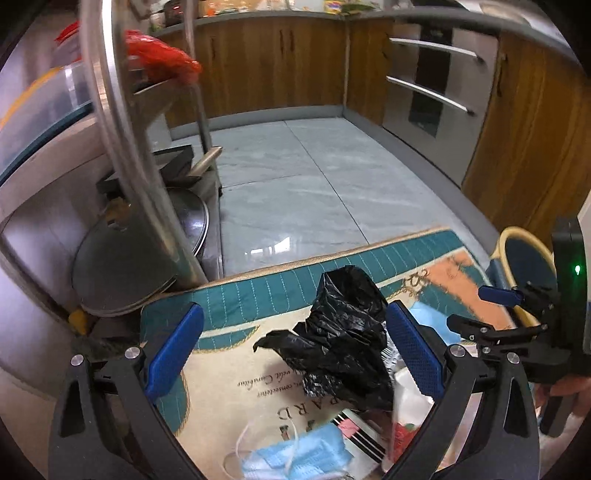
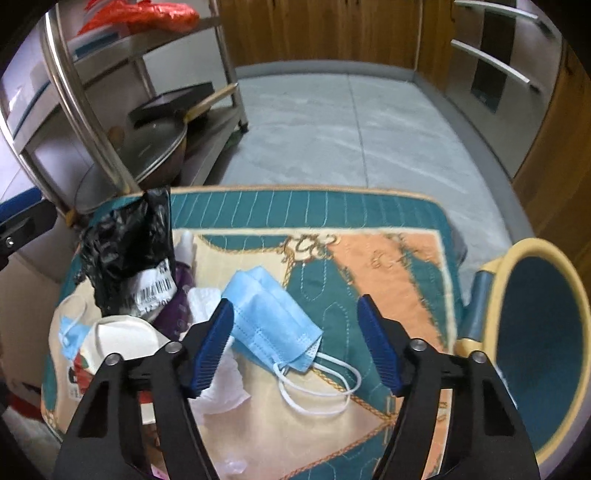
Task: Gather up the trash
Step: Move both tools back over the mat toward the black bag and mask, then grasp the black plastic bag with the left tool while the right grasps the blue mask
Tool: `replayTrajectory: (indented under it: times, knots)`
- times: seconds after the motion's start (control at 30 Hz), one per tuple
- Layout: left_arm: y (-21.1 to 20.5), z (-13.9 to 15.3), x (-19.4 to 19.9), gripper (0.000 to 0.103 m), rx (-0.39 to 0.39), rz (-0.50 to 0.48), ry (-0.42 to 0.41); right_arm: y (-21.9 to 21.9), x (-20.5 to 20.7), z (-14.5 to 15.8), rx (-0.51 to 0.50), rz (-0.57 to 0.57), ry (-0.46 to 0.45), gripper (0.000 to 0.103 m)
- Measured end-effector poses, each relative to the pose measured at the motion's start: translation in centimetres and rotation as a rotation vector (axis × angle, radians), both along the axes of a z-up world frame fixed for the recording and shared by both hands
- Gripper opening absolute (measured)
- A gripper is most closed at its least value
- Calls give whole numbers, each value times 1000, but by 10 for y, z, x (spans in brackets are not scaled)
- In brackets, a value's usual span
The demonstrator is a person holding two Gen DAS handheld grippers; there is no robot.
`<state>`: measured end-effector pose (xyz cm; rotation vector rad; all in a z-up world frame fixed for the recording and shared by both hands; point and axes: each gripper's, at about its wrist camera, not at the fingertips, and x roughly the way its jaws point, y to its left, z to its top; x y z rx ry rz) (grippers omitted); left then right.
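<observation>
Trash is spread over a patterned cloth that covers the tabletop, between a metal rack on the left and a blue chair on the right. The left tongs are pointed steeply downward over the left part of the pile, with the jaws standing wide apart; a crumpled black plastic bag is seen between the blue pads, lying against the right pad, but it is not pressed by both. A blue face mask and some packaging are seen under these tongs. The right tongs are also tilted steeply down, and the jaws stand apart on both sides of a second blue face mask, which lies flat on the cloth with its white loops toward the camera; the left pad is just beside its edge and nothing is gripped. A white tissue lies under the left pad. No container for the trash can be made out. On the rack a red bag is placed on the upper shelf and round metal lids on the lower one. The floor is of grey tiles, and wooden cabinets stand behind.
</observation>
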<state>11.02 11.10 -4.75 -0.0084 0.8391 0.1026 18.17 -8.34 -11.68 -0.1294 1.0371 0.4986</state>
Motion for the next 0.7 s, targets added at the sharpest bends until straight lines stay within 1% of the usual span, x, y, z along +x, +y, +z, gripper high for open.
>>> replayTrajectory:
  times: [0.07, 0.1, 0.2, 0.23, 0.27, 0.3, 0.33, 0.37, 0.43, 0.47, 0.5, 0.53, 0.57, 0.6, 0.63, 0.7]
  knots:
    - [-1, -9, 5, 97, 7, -8, 21, 3, 2, -7, 17, 24, 28, 65]
    - [-1, -13, 7, 97, -5, -6, 35, 6, 2, -10, 17, 39, 32, 64]
    - [-2, -25, 11, 97, -75, -9, 82, 15, 1, -19, 5, 82, 46, 63]
    - [-1, -29, 13, 96, -95, -12, 99, 17, 1, -21, -1, 89, 49, 61]
    - [-3, -34, 15, 93, -117, -20, 131, 20, 2, -24, -8, 93, 55, 59]
    - [-5, -38, 15, 81, -124, -29, 146, 21, 2, -25, -9, 91, 59, 53]
    - [-6, -41, 15, 76, -132, -43, 160, 22, 2, -26, -3, 90, 64, 45]
    - [-9, -43, 16, 72, -130, -54, 176, 22, 2, -26, 11, 93, 74, 41]
    - [-14, -45, 15, 65, -114, -69, 184, 23, 0, -25, 26, 108, 85, 25]
    - [-17, -45, 16, 57, -110, -79, 187, 25, -2, -24, 27, 122, 85, 21]
    - [-18, -45, 16, 44, -112, -81, 189, 26, -3, -23, 29, 130, 85, 12]
    - [-18, -45, 17, 35, -124, -85, 193, 27, -4, -22, 36, 135, 89, 11]
    - [-19, -44, 17, 22, -143, -94, 197, 27, -5, -21, 39, 138, 86, 11]
    - [-20, -42, 17, 9, -141, -93, 193, 27, -5, -19, 42, 139, 83, 10]
    - [-21, -40, 17, 0, -133, -96, 190, 25, -6, -16, 53, 138, 79, 10]
    - [-23, -35, 16, 1, -123, -104, 177, 21, -5, -10, 77, 125, 75, 10]
